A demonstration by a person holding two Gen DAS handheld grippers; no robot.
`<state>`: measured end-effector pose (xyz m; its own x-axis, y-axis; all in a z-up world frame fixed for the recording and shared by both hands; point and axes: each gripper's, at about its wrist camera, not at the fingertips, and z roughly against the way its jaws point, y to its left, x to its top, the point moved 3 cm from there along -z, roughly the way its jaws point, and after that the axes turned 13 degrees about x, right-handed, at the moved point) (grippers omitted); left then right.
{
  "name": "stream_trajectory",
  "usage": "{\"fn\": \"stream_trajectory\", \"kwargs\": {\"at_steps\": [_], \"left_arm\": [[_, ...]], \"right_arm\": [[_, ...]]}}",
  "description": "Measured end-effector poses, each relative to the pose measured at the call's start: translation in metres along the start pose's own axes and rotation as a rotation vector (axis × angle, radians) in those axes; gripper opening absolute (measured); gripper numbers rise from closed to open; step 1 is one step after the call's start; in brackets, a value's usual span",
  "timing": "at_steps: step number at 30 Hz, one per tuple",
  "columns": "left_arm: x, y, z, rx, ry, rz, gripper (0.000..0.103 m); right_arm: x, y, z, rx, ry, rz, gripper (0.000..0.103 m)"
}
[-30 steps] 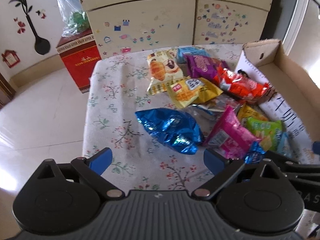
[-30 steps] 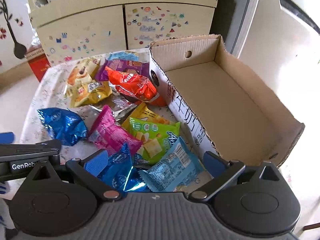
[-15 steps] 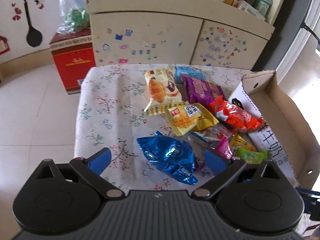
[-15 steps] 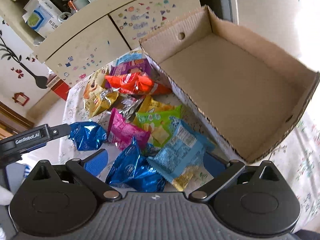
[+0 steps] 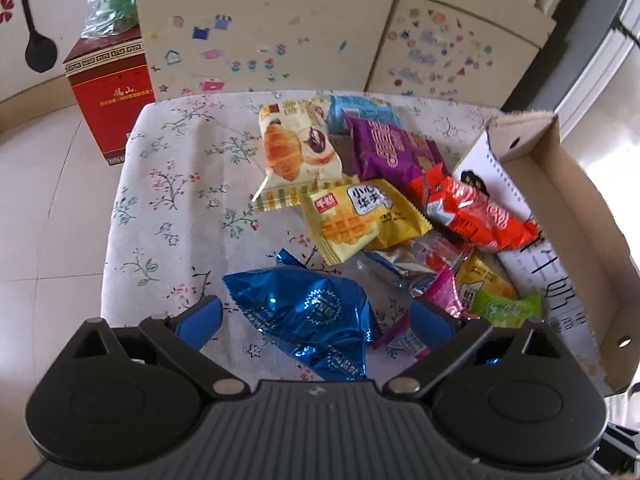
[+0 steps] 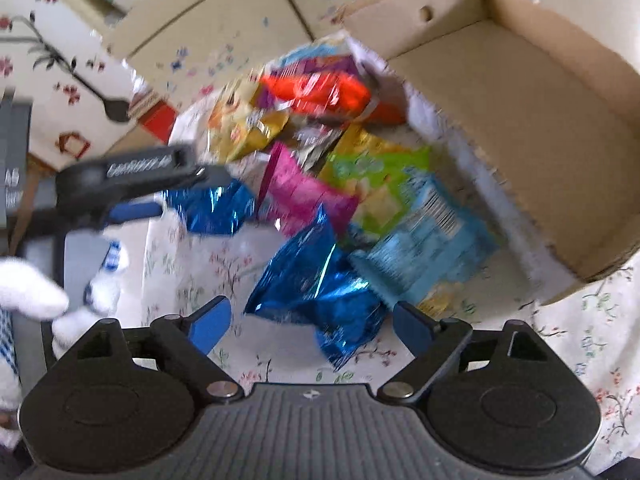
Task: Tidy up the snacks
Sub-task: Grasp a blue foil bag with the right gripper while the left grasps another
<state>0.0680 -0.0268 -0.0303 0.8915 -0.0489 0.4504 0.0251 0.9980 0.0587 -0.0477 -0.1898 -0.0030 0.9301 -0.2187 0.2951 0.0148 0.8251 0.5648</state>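
On the table [image 5: 168, 184], a blue foil snack bag [image 5: 308, 312] lies between the wide-spread jaws of the left gripper [image 5: 316, 320]. Another blue foil bag [image 6: 320, 288] lies between the right gripper's [image 6: 312, 322] closing jaws, untouched.

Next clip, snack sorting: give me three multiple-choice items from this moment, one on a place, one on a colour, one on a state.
1. What lies between the left gripper fingers?
A. blue foil packet
B. red box
C. bottle

2. Colour of the packet touching the cardboard box wall?
A. white
B. red-orange
C. black

3. The cardboard box is:
A. full
B. lidded
C. empty

Answers: 1 A, the blue foil packet sits between the open pads. 2 B, the red-orange packet leans there. 3 C, the right wrist view shows a bare floor.
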Motion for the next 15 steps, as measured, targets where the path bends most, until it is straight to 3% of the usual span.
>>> {"fn": "stream_trajectory", "kwargs": {"at_steps": [9, 11, 15], "left_arm": [[0.001, -0.003, -0.021, 0.015, 0.030, 0.018, 0.096], [-0.001, -0.003, -0.024, 0.011, 0.039, 0.020, 0.092], [-0.006, 0.002, -0.028, -0.026, 0.068, 0.045, 0.072]], "right_arm": [[0.002, 0.000, -0.025, -0.075, 0.012, 0.030, 0.092], [0.002, 0.001, -0.032, -0.058, 0.029, 0.025, 0.087], [-0.002, 0.006, -0.036, -0.057, 0.035, 0.059, 0.083]]}}
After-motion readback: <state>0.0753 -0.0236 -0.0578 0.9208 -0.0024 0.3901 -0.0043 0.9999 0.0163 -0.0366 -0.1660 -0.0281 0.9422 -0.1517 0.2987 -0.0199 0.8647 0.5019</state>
